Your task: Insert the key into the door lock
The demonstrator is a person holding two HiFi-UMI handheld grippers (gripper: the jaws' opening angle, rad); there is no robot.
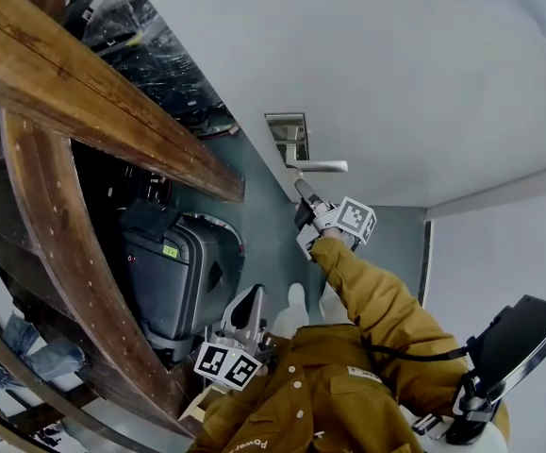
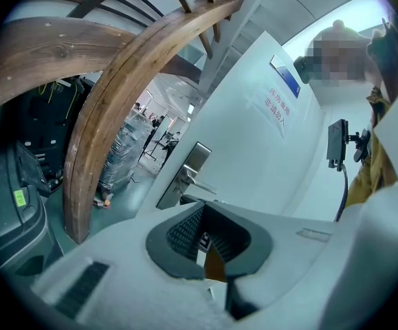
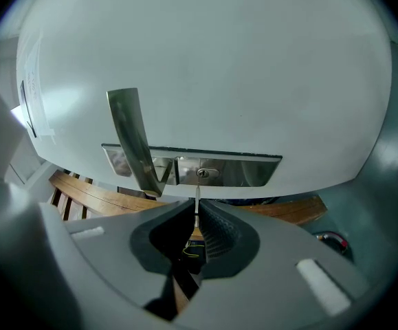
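White door [image 1: 395, 83] fills the head view from 12 to 3 o'clock. A curved wooden railing [image 1: 65, 253] runs down the 9 o'clock side, with a dark suitcase [image 1: 173, 272] behind it near 7 o'clock. The person's tan sleeve [image 1: 376, 300] reaches up from 5 o'clock toward the door. Left gripper [image 1: 252, 298] sits low at 6 o'clock, close to the body and well apart from the door. In its own view its jaws are together at the tips with nothing between them, and the lock hardware is far off at 12 o'clock. Right gripper [image 1: 301, 189] is at the end of the sleeve, just under the lever handle [image 1: 318, 166], at 6 o'clock of the metal lock plate [image 1: 289, 138]. In the right gripper view the plate [image 3: 247, 170] lies across the middle and the handle [image 3: 133, 143] slants toward 11 o'clock. The right jaws are pinched almost fully together on the key [image 3: 197, 198]. The thin blade pokes straight out of the tips toward 12 o'clock. The keyhole [image 3: 203, 173] is dead ahead at 12 o'clock of the jaws, with the blade tip right at its lower edge. Cannot tell if the tip is already inside the slot. Key is lined up with the hole, and the jaw tips are just short of the plate, not touching it.
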